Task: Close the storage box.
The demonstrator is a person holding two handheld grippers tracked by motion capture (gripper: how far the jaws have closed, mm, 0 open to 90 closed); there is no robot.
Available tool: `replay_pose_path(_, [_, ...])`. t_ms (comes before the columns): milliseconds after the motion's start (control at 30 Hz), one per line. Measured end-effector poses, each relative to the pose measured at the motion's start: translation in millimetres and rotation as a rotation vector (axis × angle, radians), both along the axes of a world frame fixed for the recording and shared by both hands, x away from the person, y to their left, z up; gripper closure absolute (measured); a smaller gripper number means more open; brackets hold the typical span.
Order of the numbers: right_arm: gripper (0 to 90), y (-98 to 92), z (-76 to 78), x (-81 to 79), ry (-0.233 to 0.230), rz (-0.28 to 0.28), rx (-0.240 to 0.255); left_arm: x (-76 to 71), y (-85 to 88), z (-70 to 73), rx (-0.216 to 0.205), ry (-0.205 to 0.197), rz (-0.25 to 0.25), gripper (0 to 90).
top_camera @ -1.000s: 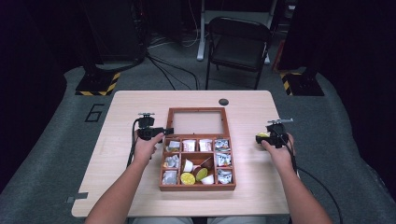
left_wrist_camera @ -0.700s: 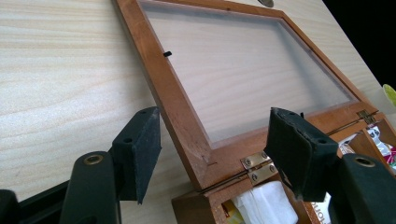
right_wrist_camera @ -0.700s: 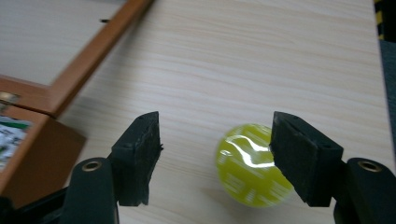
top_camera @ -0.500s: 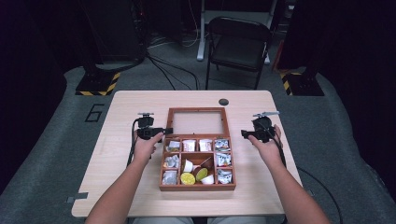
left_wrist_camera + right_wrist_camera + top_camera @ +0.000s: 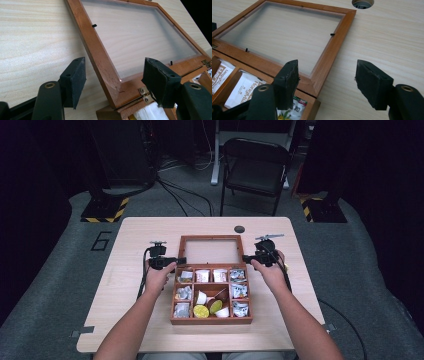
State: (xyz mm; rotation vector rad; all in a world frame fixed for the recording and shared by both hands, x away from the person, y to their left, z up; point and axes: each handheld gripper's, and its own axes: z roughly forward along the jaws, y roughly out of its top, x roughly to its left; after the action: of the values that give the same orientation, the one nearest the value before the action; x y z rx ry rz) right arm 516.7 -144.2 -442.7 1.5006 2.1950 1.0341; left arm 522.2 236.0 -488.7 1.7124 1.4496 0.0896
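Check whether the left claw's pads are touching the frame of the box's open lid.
Apart. The left gripper view shows the lid frame corner between the left claw pads, with tabletop and frame visible beside each pad.

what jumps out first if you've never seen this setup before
The wooden compartment box at the middle of the table draws the eye, packed with sachets and small cups, its glass-paned lid lying flat and open behind it. A hand-held gripper flanks each rear corner: the left hand-held gripper and the right hand-held gripper, both with jaws open and straddling the lid's frame near the hinges.
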Motion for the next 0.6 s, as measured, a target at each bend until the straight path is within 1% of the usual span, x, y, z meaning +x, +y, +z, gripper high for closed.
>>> replay_pose_path(33, [34.1, 1.8, -1.0, 1.2, 0.003, 0.005, -0.004, 0.4, 0.5, -0.6, 0.008, 0.001, -0.01, 34.8])
replay_pose_path(67, [33.9, 4.3, -1.9, 2.1, 0.011, -0.004, 0.006, 0.8, -0.1, -1.4, 0.005, 0.003, -0.009, 34.8])
replay_pose_path(100, [33.7, 4.7, -3.2, 3.3, 0.011, 0.008, 0.003, 1.2, -0.6, -2.3, 0.005, 0.005, -0.012, 34.7])
replay_pose_path(133, [33.4, 7.2, -4.1, 4.1, 0.02, -0.003, 0.015, 1.1, -1.8, -2.9, 0.003, 0.015, -0.009, 34.6])
replay_pose_path(167, [33.0, 8.6, -5.3, 4.9, 0.025, 0.0, 0.017, 1.8, -2.1, -4.0, 0.01, 0.011, -0.014, 34.5])
replay_pose_path(200, [32.7, 9.3, -6.4, 6.0, 0.028, 0.005, 0.009, 1.7, -3.5, -4.7, 0.001, 0.019, -0.005, 34.5])
replay_pose_path(233, [32.4, 9.7, -8.2, 6.9, 0.027, 0.014, 0.004, 2.5, -2.9, -5.8, 0.013, 0.015, -0.018, 34.5])
replay_pose_path(267, [32.3, 10.9, -9.5, 7.6, 0.035, 0.008, 0.006, 2.3, -4.0, -6.3, 0.007, 0.023, -0.011, 34.5])
replay_pose_path(300, [32.3, 11.5, -11.1, 8.4, 0.04, 0.007, 0.009, 2.7, -5.2, -7.5, -0.002, 0.017, -0.002, 34.4])
replay_pose_path(333, [32.3, 12.5, -12.8, 8.9, 0.047, 0.001, 0.015, 3.0, -4.4, -7.6, 0.005, 0.018, -0.013, 34.3])
replay_pose_path(400, [32.3, 13.8, -16.2, 9.6, 0.054, -0.009, 0.025, 3.4, -6.3, -8.1, -0.007, 0.015, 0.002, 34.3])
replay_pose_path(433, [32.3, 13.1, -18.0, 10.4, 0.055, -0.004, 0.016, 3.7, -6.2, -8.1, -0.002, 0.013, -0.001, 34.2])
replay_pose_path(467, [32.2, 14.5, -19.1, 10.6, 0.071, -0.012, 0.022, 3.8, -6.6, -8.1, -0.002, 0.013, 0.0, 34.0])
replay_pose_path(533, [32.2, 16.3, -21.7, 11.6, 0.08, -0.016, 0.015, 3.9, -7.5, -8.1, -0.007, 0.02, 0.005, 34.0])
replay_pose_path(600, [32.1, 17.6, -23.2, 12.6, 0.085, -0.008, 0.014, 4.5, -7.2, -8.5, -0.003, 0.021, -0.003, 33.7])
